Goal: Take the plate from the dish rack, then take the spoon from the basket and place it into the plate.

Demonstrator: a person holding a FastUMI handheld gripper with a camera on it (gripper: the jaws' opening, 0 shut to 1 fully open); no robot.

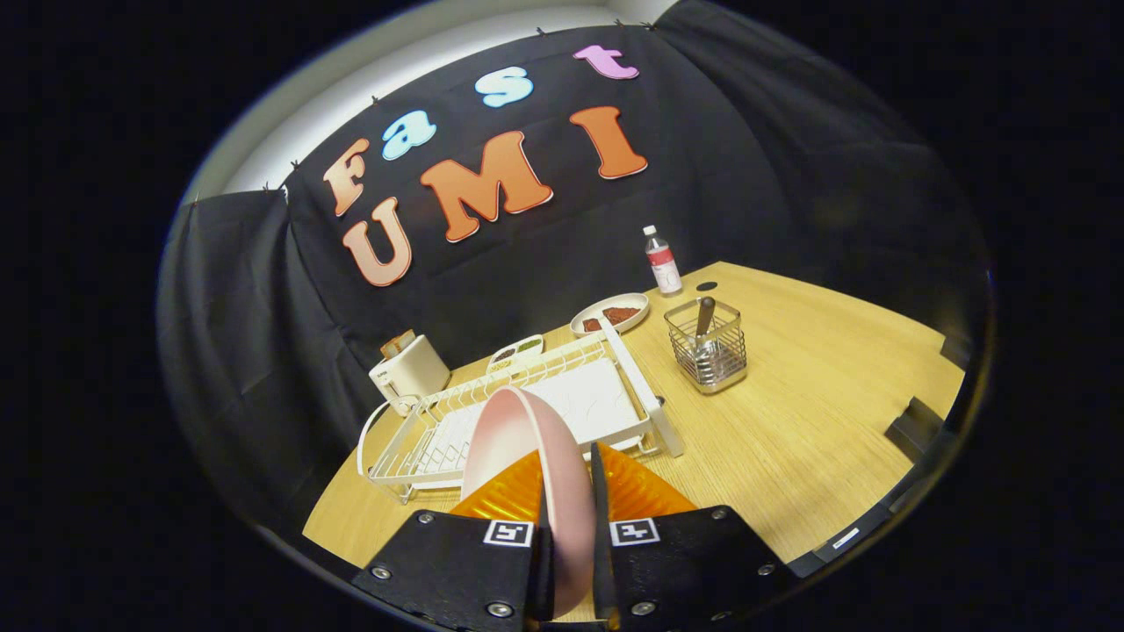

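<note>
Gripper view: the pink plate (527,456) is clamped on edge between both fingers of the gripper (566,518), held above the white dish rack (562,395), while the wire basket (707,355) with the spoon (704,318) is seen at one o'clock, well apart.

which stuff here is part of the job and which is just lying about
Job: plate, held on edge between the gripper fingers; dish rack; basket with the spoon standing in it.

Lying about: toaster, bottle, food dish, small tray.
</note>
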